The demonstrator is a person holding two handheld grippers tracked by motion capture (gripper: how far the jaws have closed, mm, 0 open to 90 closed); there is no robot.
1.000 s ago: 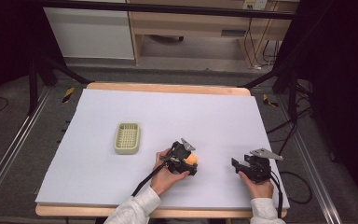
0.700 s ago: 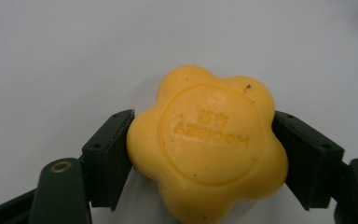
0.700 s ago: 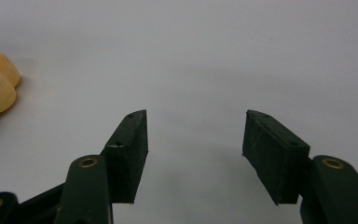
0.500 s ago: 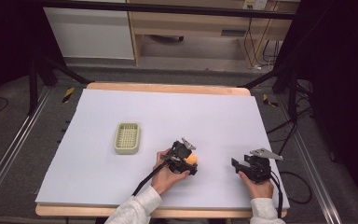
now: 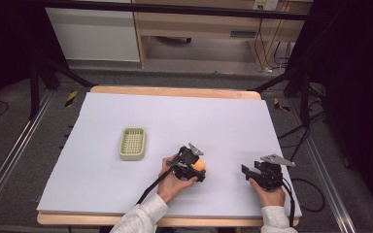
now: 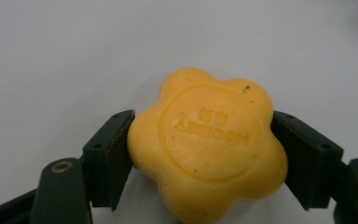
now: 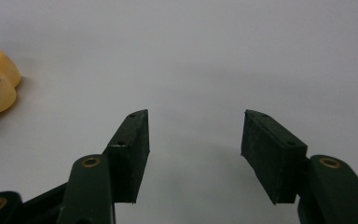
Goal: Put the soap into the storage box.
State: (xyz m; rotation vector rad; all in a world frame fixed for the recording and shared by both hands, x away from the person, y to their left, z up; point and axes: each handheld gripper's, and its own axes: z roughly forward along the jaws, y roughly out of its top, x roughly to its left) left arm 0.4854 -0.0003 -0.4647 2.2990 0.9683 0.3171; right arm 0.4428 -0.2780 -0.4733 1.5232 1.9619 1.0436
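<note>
The yellow soap, resting on the white table to the right of the little basket, is squeezed by the left gripper, the right gripper is kept open and empty, and a lift toward the basket is likely needed next.

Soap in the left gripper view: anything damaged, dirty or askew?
No damage. The yellow flower-shaped soap sits between the left tongs, both pads on its sides, embossed face up and whole. Only oddity: a few small dark specks on its surface, the clearest near the upper right lobe. The soap dish lies squarely on the table, untipped.
</note>
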